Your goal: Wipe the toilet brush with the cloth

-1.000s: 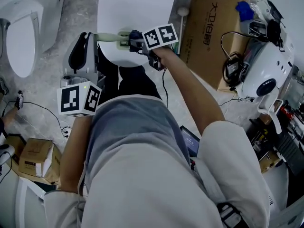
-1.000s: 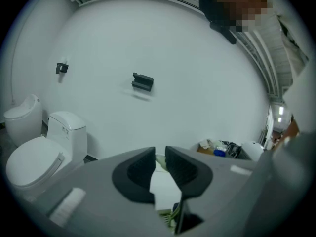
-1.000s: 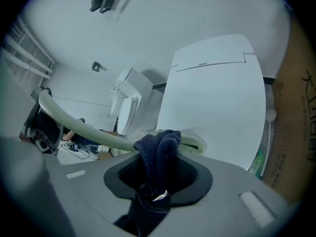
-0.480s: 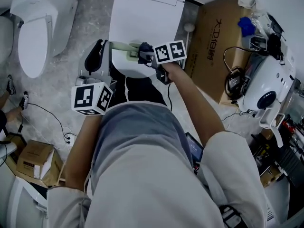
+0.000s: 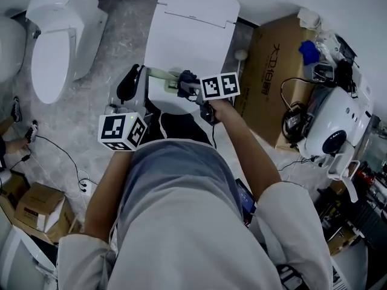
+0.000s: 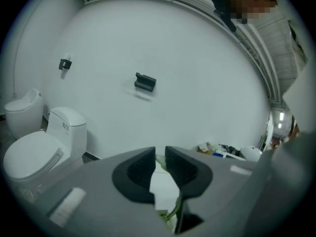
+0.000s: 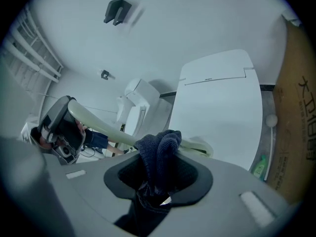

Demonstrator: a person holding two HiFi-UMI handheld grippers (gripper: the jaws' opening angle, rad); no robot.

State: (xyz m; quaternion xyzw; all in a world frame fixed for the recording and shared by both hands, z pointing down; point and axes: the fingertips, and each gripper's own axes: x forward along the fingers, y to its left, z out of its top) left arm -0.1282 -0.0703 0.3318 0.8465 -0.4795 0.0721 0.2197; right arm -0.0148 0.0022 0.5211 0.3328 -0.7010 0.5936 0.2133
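Note:
The pale green toilet brush [image 5: 159,74] is held level above the closed lid of a white toilet [image 5: 196,29]. My left gripper [image 5: 141,72] is shut on one end of it; in the left gripper view a pale green part [image 6: 161,163] shows between the nearly closed jaws [image 6: 160,154]. My right gripper [image 5: 185,81] is shut on a dark blue cloth [image 5: 187,77]. In the right gripper view the cloth [image 7: 159,149] bunches between the jaws [image 7: 158,159] and lies against the brush's shaft [image 7: 98,120].
A second white toilet [image 5: 60,41] stands to the left. A cardboard box [image 5: 272,59] leans at the right of the toilet, with a white machine [image 5: 335,122] and cables beyond. A small carton [image 5: 36,204] and cords lie on the grey floor at the lower left.
The head view has swung, so the toilet and both grippers sit lower and further right in the picture. Both grippers keep their hold, the cloth still on the brush.

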